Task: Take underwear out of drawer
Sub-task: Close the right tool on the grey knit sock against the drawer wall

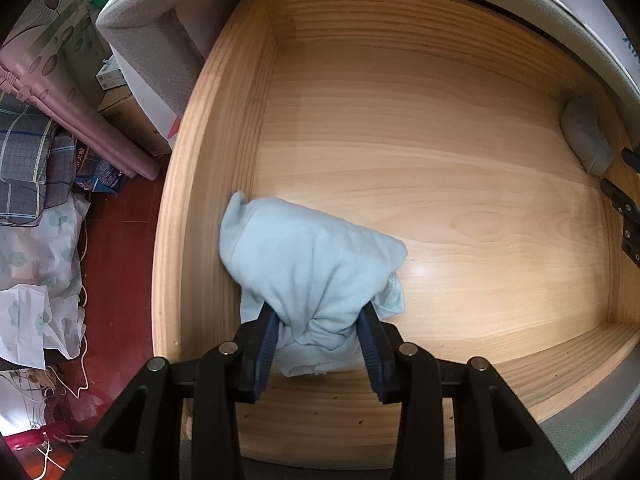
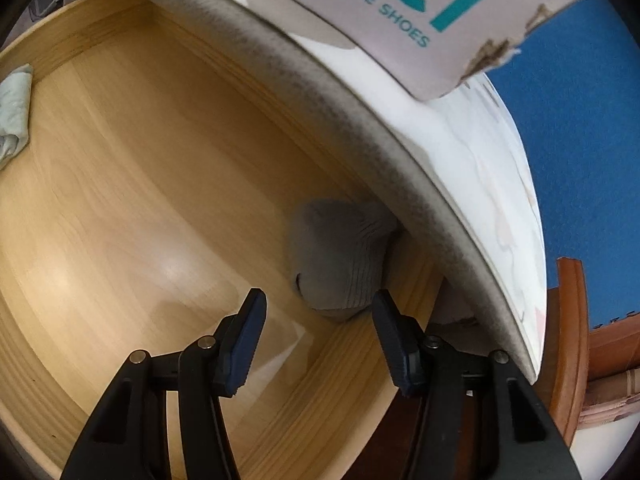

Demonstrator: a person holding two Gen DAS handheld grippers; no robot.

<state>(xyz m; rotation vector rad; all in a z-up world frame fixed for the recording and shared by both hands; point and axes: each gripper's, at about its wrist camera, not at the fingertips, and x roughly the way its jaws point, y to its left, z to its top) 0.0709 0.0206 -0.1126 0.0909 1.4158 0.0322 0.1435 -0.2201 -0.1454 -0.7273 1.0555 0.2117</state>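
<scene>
A light blue underwear (image 1: 312, 256) is bunched near the left wall of the wooden drawer (image 1: 440, 152). My left gripper (image 1: 318, 322) points down and is shut on its near end. The same garment shows at the far left edge (image 2: 14, 112) of the right wrist view. A grey folded underwear (image 2: 340, 256) lies in the drawer's corner under the overhanging white edge; it also appears at the right (image 1: 586, 142) of the left wrist view. My right gripper (image 2: 318, 298) stands open just short of it, with the grey garment's near tip level with the fingertips and untouched.
A white padded edge (image 2: 360, 128) overhangs the back of the drawer, with a shoe box (image 2: 400, 12) on top. Left of the drawer, boxes (image 1: 132, 120), bedding and plastic bags (image 1: 40, 260) crowd a red floor. Brown wooden furniture (image 2: 568, 340) stands at the right.
</scene>
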